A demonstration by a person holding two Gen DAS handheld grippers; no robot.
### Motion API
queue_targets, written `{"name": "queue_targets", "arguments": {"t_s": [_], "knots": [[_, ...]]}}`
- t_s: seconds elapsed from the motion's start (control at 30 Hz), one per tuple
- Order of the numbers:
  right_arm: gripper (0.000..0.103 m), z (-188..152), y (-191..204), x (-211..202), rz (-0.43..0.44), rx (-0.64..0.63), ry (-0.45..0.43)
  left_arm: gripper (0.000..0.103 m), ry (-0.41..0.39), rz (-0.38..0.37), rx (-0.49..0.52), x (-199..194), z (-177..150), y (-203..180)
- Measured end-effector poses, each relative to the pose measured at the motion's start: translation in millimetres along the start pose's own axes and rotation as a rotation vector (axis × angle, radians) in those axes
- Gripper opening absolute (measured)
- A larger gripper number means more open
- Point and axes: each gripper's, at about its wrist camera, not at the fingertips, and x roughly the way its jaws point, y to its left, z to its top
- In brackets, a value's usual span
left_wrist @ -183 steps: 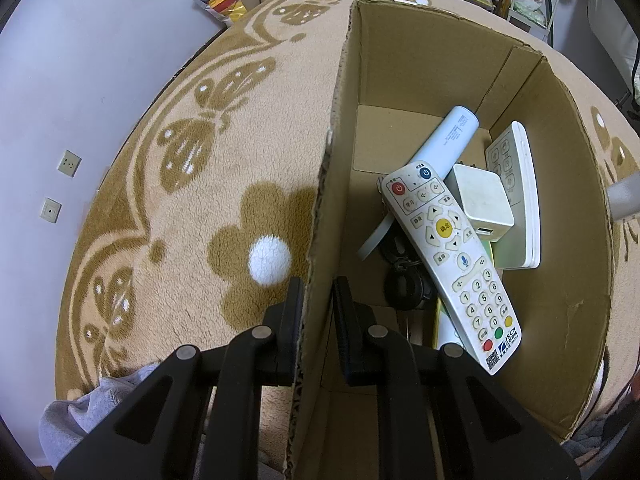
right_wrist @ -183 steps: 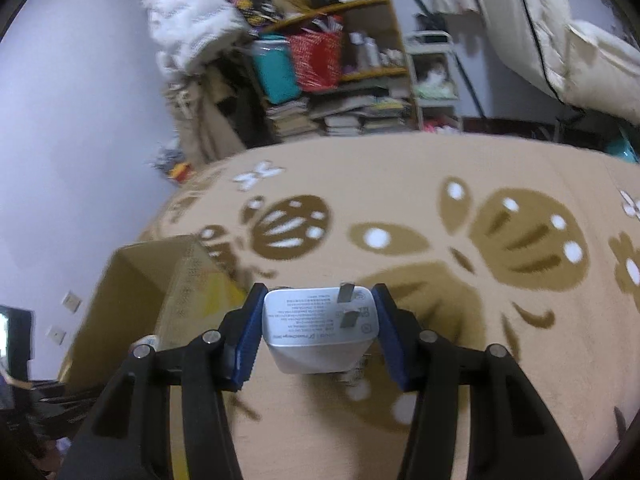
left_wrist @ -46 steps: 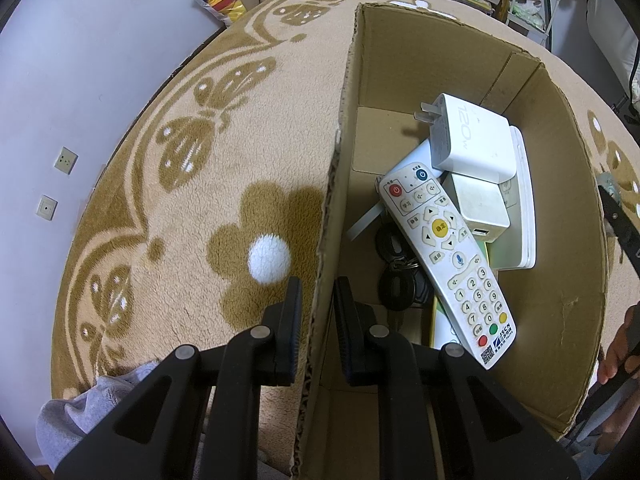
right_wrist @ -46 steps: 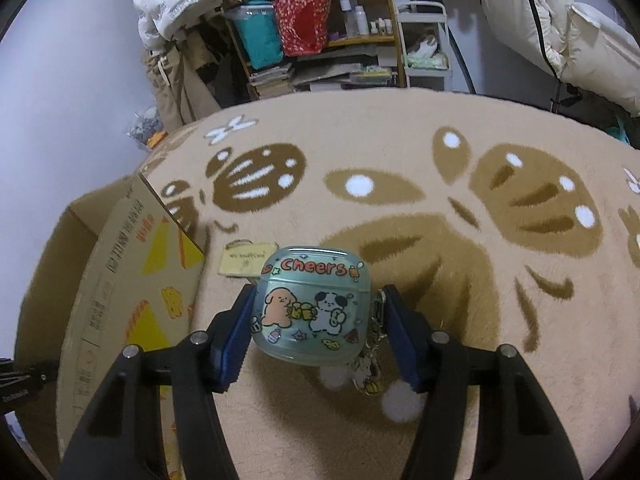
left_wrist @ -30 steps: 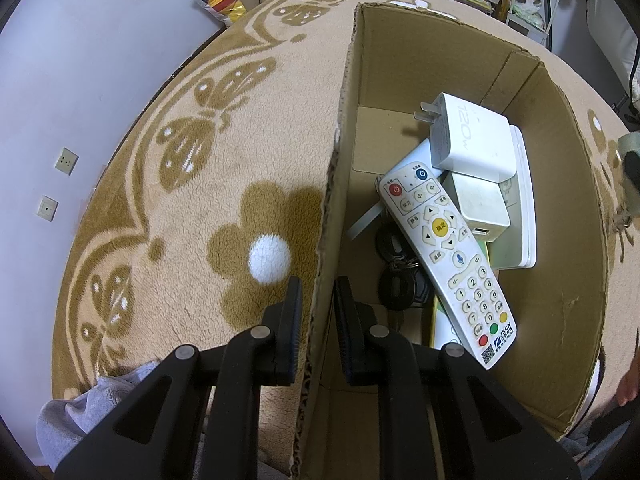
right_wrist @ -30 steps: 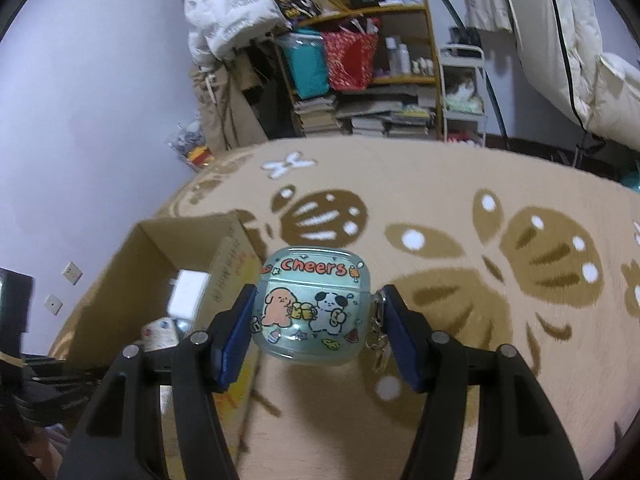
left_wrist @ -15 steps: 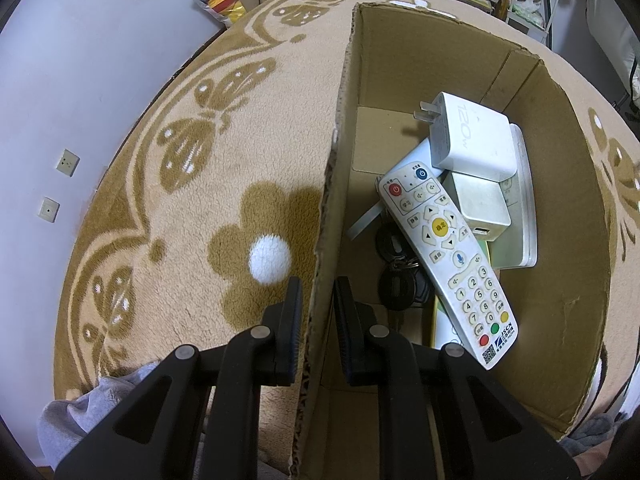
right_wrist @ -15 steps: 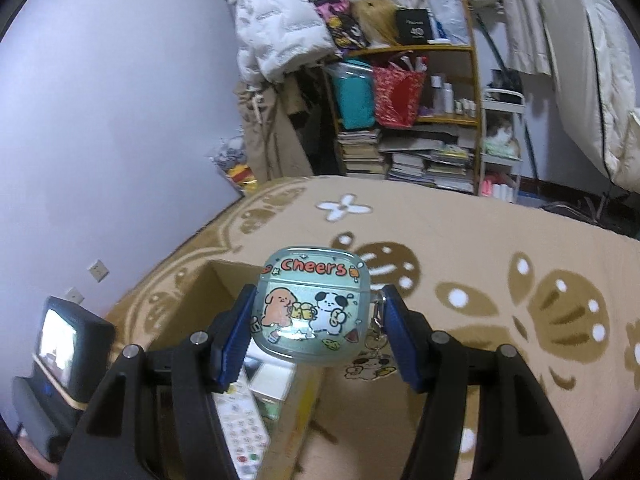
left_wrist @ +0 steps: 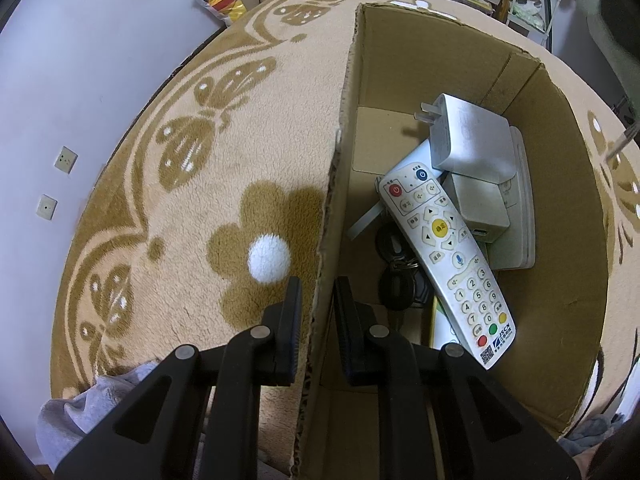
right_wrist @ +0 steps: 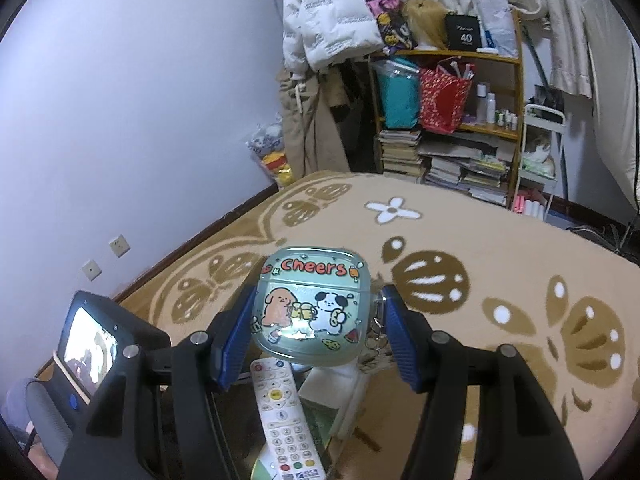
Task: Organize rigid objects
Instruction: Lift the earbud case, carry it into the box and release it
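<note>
Since a second and a half ago I have lifted the earbud case off the carpet and swung it across, so it now hangs over the open cardboard box, with the white remote and a white block showing directly beneath it. My right gripper has its jaws pinching the case by its two sides. The case stands upright, its printed face toward the camera, the "Cheers" lid edge uppermost and its keyring dangling off the right side; it is nearly square, so I cannot name a clear long axis. I judge only the lowering and release remain. My left gripper has its jaws straddling the box's near wall, close to the cardboard; I cannot tell if they actually clamp it. Inside, the remote lies aslant under a white charger.
</note>
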Motion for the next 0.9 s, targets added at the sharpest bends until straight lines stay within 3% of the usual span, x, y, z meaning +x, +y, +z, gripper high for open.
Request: {"name": "queue_targets", "arguments": {"t_s": [0.37,0.9], "knots": [[0.066,-24.8,-3.5,36.6,0.010,0.023,0.101,0.016,0.002,-0.006,-0.005,0.7,-0.2,1.5],[0.066,-34.3,4.2,49.1,-0.018,-0.020,0.140,0.016,0.002,-0.010,-0.005,1.0,-0.1,1.9]]}}
